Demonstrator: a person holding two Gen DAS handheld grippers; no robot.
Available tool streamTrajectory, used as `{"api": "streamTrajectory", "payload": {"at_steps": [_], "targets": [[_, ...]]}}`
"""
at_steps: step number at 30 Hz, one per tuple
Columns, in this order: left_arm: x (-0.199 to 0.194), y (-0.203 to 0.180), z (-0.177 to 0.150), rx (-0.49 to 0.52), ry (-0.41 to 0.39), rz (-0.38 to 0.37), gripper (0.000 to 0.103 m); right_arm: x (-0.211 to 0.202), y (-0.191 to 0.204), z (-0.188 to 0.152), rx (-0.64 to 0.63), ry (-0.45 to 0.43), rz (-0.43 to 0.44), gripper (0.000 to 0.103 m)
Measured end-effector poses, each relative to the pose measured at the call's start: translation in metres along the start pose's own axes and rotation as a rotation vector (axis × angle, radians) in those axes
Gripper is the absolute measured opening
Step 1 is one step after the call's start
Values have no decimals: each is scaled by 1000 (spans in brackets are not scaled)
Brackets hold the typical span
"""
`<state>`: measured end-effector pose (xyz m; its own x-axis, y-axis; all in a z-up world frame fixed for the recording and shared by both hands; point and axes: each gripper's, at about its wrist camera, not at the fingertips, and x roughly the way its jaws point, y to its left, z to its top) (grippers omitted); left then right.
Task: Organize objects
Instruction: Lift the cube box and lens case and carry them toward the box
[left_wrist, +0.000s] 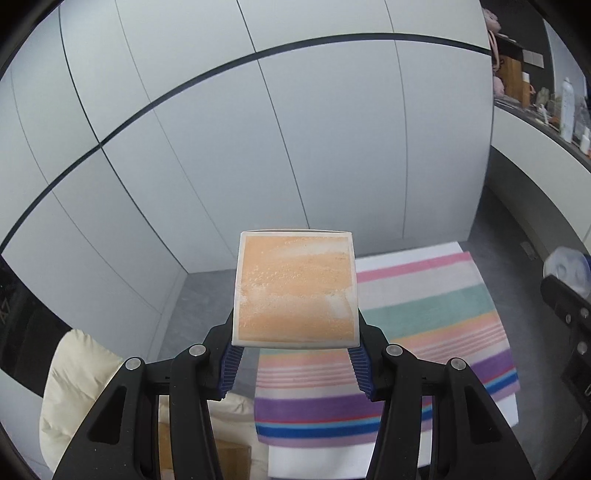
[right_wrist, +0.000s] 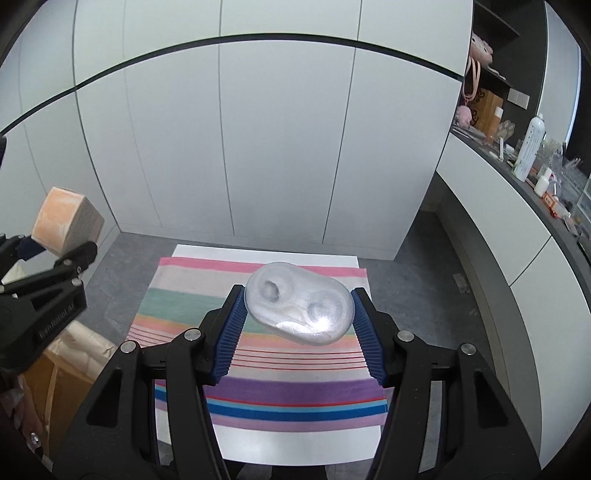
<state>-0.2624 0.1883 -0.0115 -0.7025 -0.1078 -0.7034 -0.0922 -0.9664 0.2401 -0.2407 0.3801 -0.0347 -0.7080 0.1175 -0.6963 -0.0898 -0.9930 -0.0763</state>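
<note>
striped towel (right_wrist: 258, 332) on white table (right_wrist: 266, 251) | cupboards (right_wrist: 280, 129) | cluttered counter (right_wrist: 524, 184)

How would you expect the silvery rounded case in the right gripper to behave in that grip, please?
The silvery case looks like smooth, glossy hard plastic, so it is probably stiff but slippery. The right gripper pinches only its curved ends, so it could twist or pop out. It seems thin-shelled, hence likely light.

Bare striped towel (right_wrist: 258, 373) below (cupboard doors (right_wrist: 258, 147) close behind).
</note>
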Motion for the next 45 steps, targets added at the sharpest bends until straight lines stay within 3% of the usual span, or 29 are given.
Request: {"api": "streamTrajectory", "payload": {"at_steps": [5, 14, 23, 29, 32, 38, 45], "targets": [[-11, 15, -26, -26, 33, -27, 52, -29, 9, -12, -3, 9, 26, 59], [-55, 34, -92, -62, 16, -67, 52, -50, 8, -66, -10, 60, 77, 59], [-77, 70, -166, -115, 49, -45, 52, -69, 19, -128, -18, 87, 89, 59], [-58, 91, -177, -162, 106, -60, 52, -63, 25, -145, -18, 139, 86, 59], [-49, 102, -176, -177, 104, -32, 52, -62, 34, -143, -22, 142, 88, 59], [-35, 143, -189, -256, 138, 14, 52, -67, 73, -138, -83, 127, 136, 59], [-26, 206, -221, -371, 179, 112, 52, -66, 166, -133, -235, 118, 253, 59]]}}
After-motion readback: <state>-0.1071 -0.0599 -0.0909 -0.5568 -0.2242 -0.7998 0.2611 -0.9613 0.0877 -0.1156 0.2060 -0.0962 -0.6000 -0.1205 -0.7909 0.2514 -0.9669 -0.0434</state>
